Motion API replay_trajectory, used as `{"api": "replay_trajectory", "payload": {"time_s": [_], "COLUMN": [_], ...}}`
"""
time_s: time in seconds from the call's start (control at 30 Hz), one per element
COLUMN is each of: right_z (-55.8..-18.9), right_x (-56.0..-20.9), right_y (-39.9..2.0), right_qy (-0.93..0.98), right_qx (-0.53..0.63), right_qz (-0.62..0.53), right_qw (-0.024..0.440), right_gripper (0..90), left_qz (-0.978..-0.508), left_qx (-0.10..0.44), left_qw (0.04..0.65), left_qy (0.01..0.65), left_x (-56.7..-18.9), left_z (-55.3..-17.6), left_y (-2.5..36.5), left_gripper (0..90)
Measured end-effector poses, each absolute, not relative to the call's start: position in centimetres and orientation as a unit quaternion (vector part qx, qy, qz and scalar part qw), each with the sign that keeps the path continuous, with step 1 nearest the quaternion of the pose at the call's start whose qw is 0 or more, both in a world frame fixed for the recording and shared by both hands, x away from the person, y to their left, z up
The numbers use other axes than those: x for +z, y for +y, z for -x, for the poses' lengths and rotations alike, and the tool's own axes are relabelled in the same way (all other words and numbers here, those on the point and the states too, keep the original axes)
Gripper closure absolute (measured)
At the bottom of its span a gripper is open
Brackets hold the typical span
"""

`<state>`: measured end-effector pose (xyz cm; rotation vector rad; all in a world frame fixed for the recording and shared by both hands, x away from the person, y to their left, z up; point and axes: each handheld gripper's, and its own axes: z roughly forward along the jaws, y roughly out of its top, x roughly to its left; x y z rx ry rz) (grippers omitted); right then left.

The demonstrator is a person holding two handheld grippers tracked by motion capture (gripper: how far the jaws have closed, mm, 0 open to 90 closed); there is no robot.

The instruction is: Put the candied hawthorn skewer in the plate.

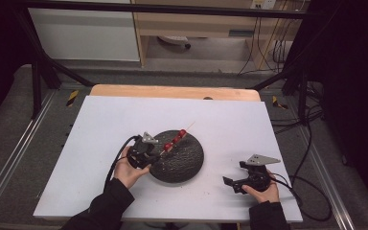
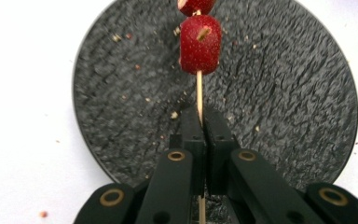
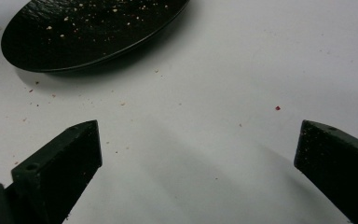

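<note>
While my left gripper point(image 2: 200, 135) clenches the skewer point(image 2: 199, 95) of strawberries point(image 2: 200, 44) over the black plate point(image 1: 187, 160), my right gripper point(image 3: 198, 154) rests on the white bench point(image 1: 100, 124) beside that plate, jaws spread wide, grasping nothing.

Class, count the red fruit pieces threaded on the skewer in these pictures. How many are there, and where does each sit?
4 appear in the high view, in a row along the skewer above the black plate: lowest piece, second piece, third piece, top piece. It is blurry, so the count may be off.
</note>
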<state>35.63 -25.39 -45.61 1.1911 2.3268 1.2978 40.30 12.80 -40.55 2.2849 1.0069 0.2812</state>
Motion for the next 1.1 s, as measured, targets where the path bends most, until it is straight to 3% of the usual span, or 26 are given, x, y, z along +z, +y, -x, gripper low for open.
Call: {"api": "replay_trajectory", "payload": {"time_s": [0.73, 0.97, 1.1], "right_z": [-35.5, -35.5, -35.6], "right_x": [-45.6, -45.6, -45.6], "right_y": [-25.7, -25.7, -25.7], "right_qy": [0.788, 0.787, 0.788], "right_qx": [0.445, 0.444, 0.441], "right_qz": [-0.412, -0.415, -0.416], "right_qw": [0.108, 0.11, 0.109], "right_gripper": [1.4, 1.4, 1.3], "left_qz": [-0.875, -0.872, -0.87], "left_qx": [0.098, 0.104, 0.103], "left_qw": [0.28, 0.302, 0.324], "left_qy": [0.383, 0.37, 0.357], "left_x": [-42.2, -41.7, -41.1], "left_z": [-39.6, -39.3, -39.0], "left_y": [12.2, 13.1, 14.2], "left_gripper": [87.1, 73.6, 58.3]}}
